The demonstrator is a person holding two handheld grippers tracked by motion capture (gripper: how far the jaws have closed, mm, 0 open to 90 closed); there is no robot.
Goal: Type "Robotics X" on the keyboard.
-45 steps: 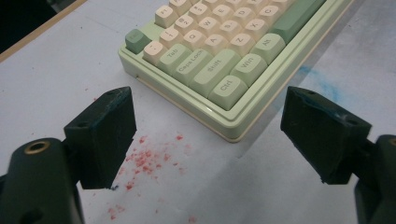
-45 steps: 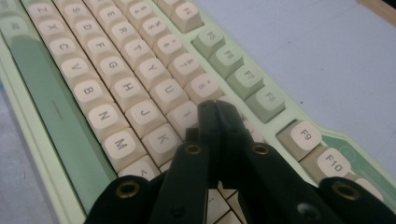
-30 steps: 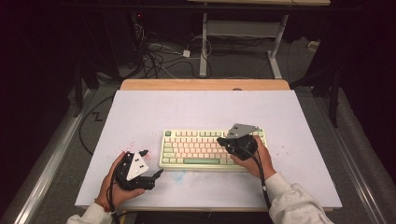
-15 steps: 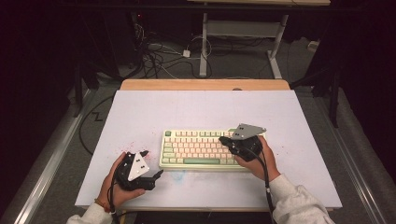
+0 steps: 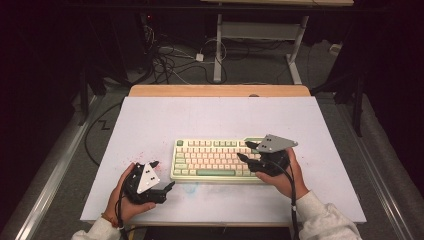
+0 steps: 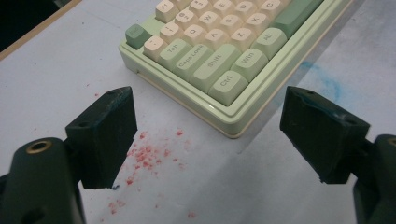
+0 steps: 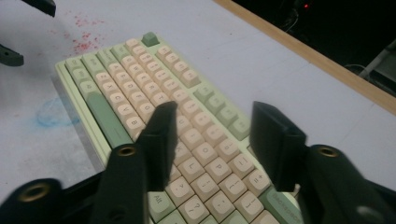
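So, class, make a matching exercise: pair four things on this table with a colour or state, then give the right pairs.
Things:
1. keyboard
2. left gripper
3. right gripper
4. speckled stain

Descriptions:
A. red
B. over the keys, jaws just opening, nothing between them
C. green and cream
D. open, beside the keyboard's left end

Pairs: 1-C, 2-D, 3-B, 4-A

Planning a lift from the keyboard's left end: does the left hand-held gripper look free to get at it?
Probably yes: the left hand-held gripper is open, facing the keyboard corner, with bare table between.
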